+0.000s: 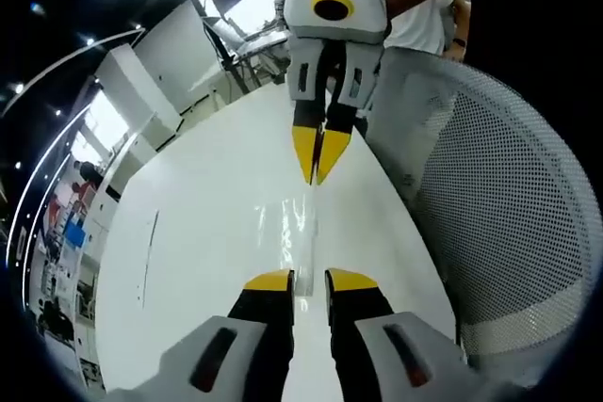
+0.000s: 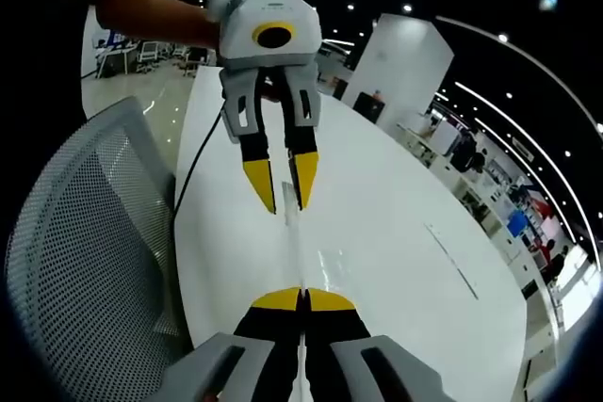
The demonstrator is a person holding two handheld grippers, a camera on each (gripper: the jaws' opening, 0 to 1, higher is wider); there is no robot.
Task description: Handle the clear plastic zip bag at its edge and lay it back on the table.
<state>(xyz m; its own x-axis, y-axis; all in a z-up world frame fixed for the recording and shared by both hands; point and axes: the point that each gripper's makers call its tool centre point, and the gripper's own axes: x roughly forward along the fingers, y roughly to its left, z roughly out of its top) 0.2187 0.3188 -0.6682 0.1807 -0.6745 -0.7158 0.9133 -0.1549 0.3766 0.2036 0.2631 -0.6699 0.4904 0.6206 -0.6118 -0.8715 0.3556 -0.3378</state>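
Note:
The clear plastic zip bag (image 1: 303,223) hangs edge-on as a thin glossy strip between the two grippers, above the white table (image 1: 188,233). In the left gripper view, my left gripper (image 1: 310,281) stands narrowly open, the bag's near edge lying in the gap between its yellow tips. Opposite it, my right gripper (image 1: 320,155) pinches the bag's far edge with its tips together. In the right gripper view, the right gripper (image 2: 303,300) is shut on the bag (image 2: 300,261). There the left gripper (image 2: 282,185) faces it with its tips slightly apart around the strip.
A grey mesh office chair (image 1: 509,214) (image 2: 85,233) stands close against the table's edge beside both grippers. A black cable (image 2: 193,171) runs down along that edge. The long white table (image 2: 396,233) stretches away, with an open office hall behind. A person's arm holds each gripper.

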